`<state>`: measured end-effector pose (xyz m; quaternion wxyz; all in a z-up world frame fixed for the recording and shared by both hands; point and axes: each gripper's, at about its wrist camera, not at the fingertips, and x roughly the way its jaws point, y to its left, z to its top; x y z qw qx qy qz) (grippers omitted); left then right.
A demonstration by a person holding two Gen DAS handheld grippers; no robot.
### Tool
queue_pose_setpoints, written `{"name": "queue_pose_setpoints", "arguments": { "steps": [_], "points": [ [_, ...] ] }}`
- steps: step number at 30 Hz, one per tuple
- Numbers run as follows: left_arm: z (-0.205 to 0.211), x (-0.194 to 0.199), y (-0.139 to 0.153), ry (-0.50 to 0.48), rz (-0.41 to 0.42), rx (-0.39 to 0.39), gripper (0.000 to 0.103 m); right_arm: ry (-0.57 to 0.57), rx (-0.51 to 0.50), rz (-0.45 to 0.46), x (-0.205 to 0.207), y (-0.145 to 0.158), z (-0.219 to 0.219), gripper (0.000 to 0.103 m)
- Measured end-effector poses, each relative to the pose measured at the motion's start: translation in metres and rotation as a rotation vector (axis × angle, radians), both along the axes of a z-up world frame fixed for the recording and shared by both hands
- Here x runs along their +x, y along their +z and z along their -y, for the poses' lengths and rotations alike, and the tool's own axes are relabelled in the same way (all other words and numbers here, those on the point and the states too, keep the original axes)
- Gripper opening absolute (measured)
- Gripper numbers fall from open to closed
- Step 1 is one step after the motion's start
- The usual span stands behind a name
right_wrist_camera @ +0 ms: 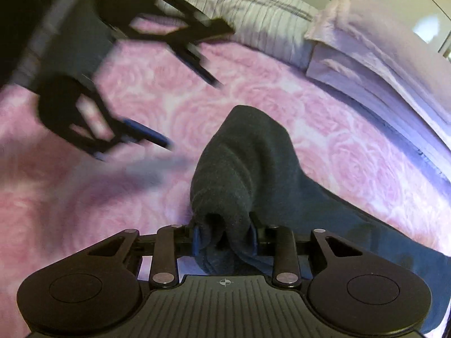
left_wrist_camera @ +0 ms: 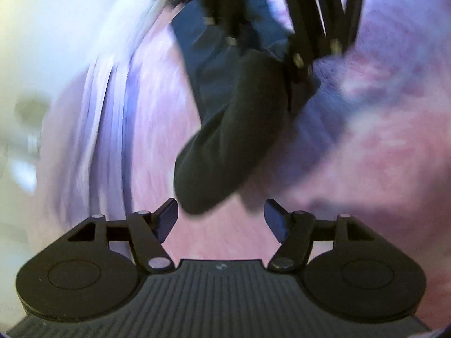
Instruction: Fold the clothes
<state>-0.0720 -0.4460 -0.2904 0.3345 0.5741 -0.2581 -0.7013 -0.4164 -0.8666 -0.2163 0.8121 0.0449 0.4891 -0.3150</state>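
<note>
one dark garment (right_wrist_camera: 239, 169) hangs bunched in right gripper (right_wrist_camera: 224, 238) jaws above the bed (right_wrist_camera: 352, 146); left gripper (left_wrist_camera: 221, 221) jaws wide, empty; folding barely begun.

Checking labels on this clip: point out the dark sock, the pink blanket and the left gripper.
Dark sock (right_wrist_camera: 239, 169), right wrist view, on its bunched middle above the closed fingers.
Pink blanket (right_wrist_camera: 352, 146), right wrist view, on bare rose-patterned fabric.
Left gripper (left_wrist_camera: 221, 219), left wrist view, midway between its spread fingertips.
</note>
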Motion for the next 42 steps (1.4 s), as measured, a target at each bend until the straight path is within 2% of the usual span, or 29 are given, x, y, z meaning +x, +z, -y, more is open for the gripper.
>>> {"name": "queue_pose_setpoints", "arguments": {
  "steps": [4,6,7,8,13,16,20,24,27,30,33,35,38,40,42],
  "points": [
    [0.026,-0.013,-0.003,-0.197,0.078,-0.008,0.062,0.025,0.021,0.035,-0.008,0.022,-0.006,0.031],
    [0.037,-0.019,0.001,-0.220,0.085,0.051,0.044,0.033,0.033,0.056,-0.013,0.027,-0.007,0.031],
    [0.043,-0.022,0.004,-0.218,0.085,0.089,0.030,0.032,0.038,0.066,-0.016,0.029,-0.007,0.031],
    [0.048,-0.025,0.007,-0.192,0.084,0.129,0.023,0.026,0.040,0.076,-0.018,0.030,-0.007,0.031],
    [0.039,-0.022,0.032,-0.050,0.068,0.151,0.017,0.055,0.040,0.153,-0.019,0.044,-0.009,0.031],
    [0.013,-0.015,0.058,0.070,0.067,0.150,0.017,0.133,0.053,0.223,-0.010,0.063,-0.023,0.031],
    [-0.050,0.000,0.081,0.208,0.054,0.185,0.017,0.228,0.122,0.303,0.011,0.087,-0.060,0.031],
    [-0.110,0.009,0.069,0.260,0.059,0.303,0.017,0.309,0.238,0.324,0.037,0.082,-0.105,0.031],
    [-0.126,0.012,0.063,0.295,0.044,0.337,0.017,0.361,0.305,0.341,0.053,0.072,-0.128,0.031],
    [-0.119,0.011,0.077,0.340,-0.012,0.332,0.018,0.336,0.326,0.369,0.056,0.077,-0.133,0.031],
    [-0.104,0.014,0.105,0.416,-0.134,0.305,0.020,0.277,0.363,0.440,0.046,0.095,-0.115,0.031],
    [-0.086,0.014,0.132,0.471,-0.228,0.267,0.027,0.217,0.389,0.520,0.032,0.113,-0.095,0.031],
    [-0.059,0.010,0.173,0.521,-0.360,0.165,0.036,0.128,0.395,0.631,0.004,0.136,-0.057,0.031],
    [-0.043,0.001,0.193,0.545,-0.424,0.108,0.040,0.075,0.390,0.687,-0.014,0.140,-0.031,0.031],
    [-0.025,-0.012,0.206,0.572,-0.461,0.056,0.039,0.028,0.389,0.736,-0.035,0.135,-0.004,0.031]
  ]
}}
